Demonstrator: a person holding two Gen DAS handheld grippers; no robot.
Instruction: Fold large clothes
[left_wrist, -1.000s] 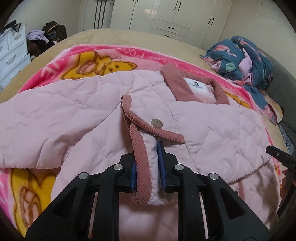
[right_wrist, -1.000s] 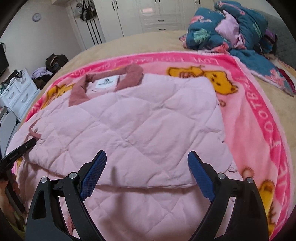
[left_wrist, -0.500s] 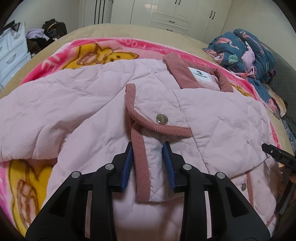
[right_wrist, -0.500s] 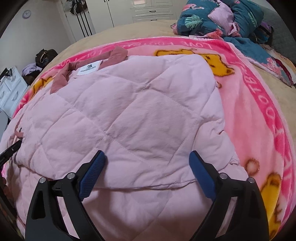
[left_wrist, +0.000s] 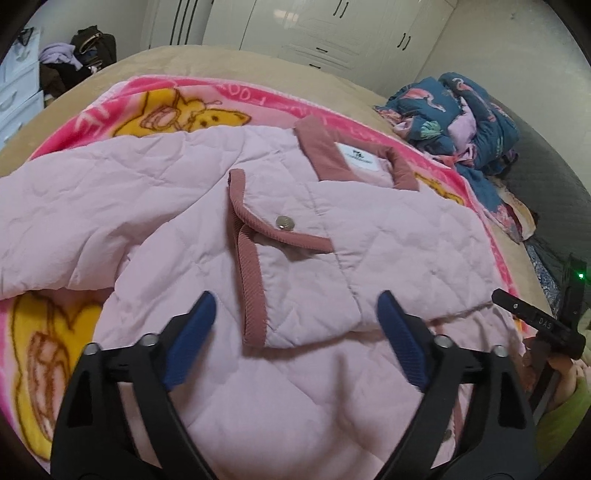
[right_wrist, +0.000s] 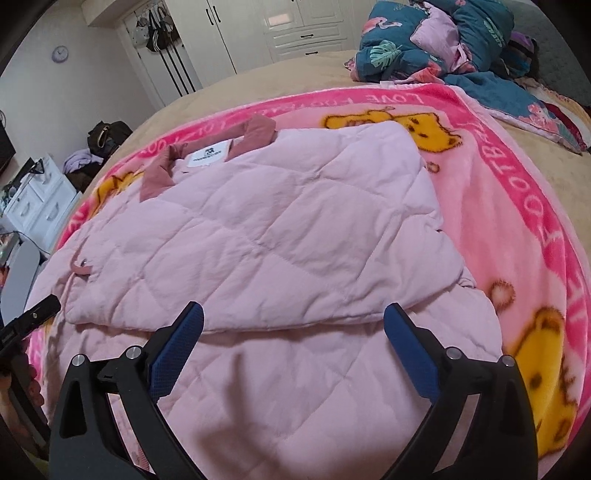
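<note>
Left wrist view, step: sleeve-fold release. The left gripper (left_wrist: 295, 325) has just been opening; its blue pads now stand wide on either side of the cuff (left_wrist: 255, 295) without pressing it, so it holds nothing. My judgement: lift straight off so the laid sleeve is not dragged.
Left wrist view, garment: pale pink quilted padded jacket (left_wrist: 388, 236) with dusty-rose corduroy trim lies flat on the bright pink cartoon-bear fleece blanket (left_wrist: 166, 110). The sleeve crosses the jacket's chest, cuff nearest the camera, a silver snap button (left_wrist: 284, 222) just beyond it; the collar (left_wrist: 321, 151) with its white label lies at the far end.
Right wrist view, step: right gripper (right_wrist: 293, 350) hangs wide open and empty above the jacket's near part. Judgement: next is probably taking the hem with both grippers and carrying it toward the collar, keeping edges level.
Right wrist view, garment: folded-in panel is smooth, its lower edge crossing the jacket just beyond the pads; blanket shows beside the jacket.
</note>
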